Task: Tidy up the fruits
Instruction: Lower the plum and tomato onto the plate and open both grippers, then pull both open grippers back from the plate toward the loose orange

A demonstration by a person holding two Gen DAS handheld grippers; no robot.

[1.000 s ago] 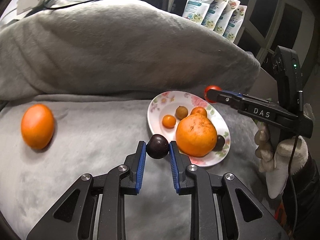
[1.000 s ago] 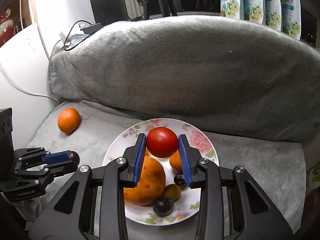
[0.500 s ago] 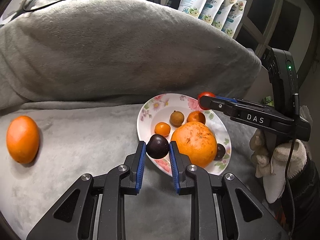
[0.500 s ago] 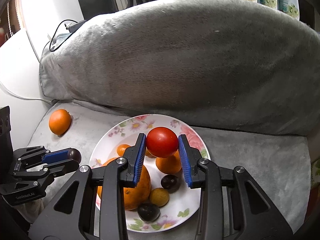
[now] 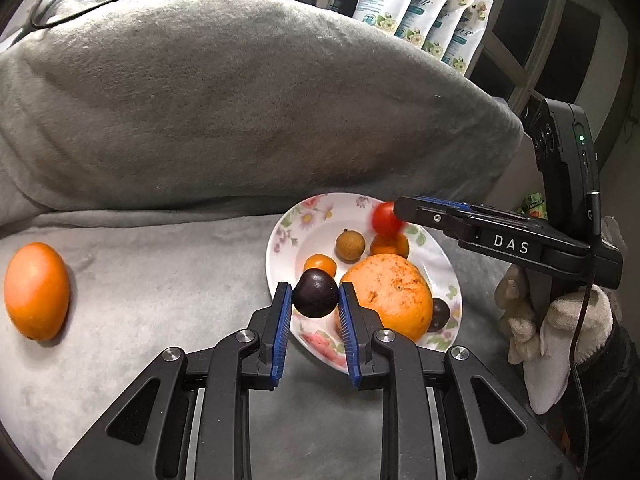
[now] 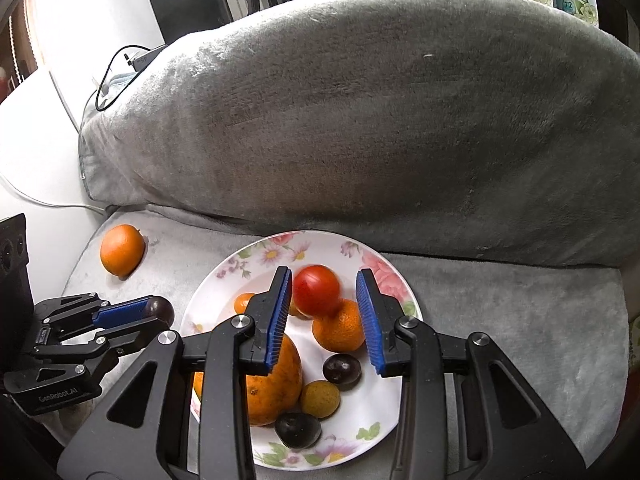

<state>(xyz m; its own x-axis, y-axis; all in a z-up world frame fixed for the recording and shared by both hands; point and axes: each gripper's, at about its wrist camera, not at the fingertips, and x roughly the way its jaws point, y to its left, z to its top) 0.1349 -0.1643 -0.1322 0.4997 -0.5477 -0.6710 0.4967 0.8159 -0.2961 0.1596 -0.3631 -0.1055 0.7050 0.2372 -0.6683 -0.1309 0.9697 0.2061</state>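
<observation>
Tomato (image 6: 316, 289) drops from the spread right claw (image 6: 324, 312) onto the plate (image 6: 384, 276); left claw (image 5: 314, 312) pinches a plum (image 5: 315, 293) over the rim; lower it into bare plate before releasing.

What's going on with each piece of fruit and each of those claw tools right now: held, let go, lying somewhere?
Left gripper: shut on the dark plum.
Dark plum: pinched, above the plate's edge.
Right gripper: open.
Tomato: blurred between the open fingers, against a small orange.
Floral plate: holds several fruits.
Big orange: on the plate.
Lone orange: on the grey blanket.
</observation>
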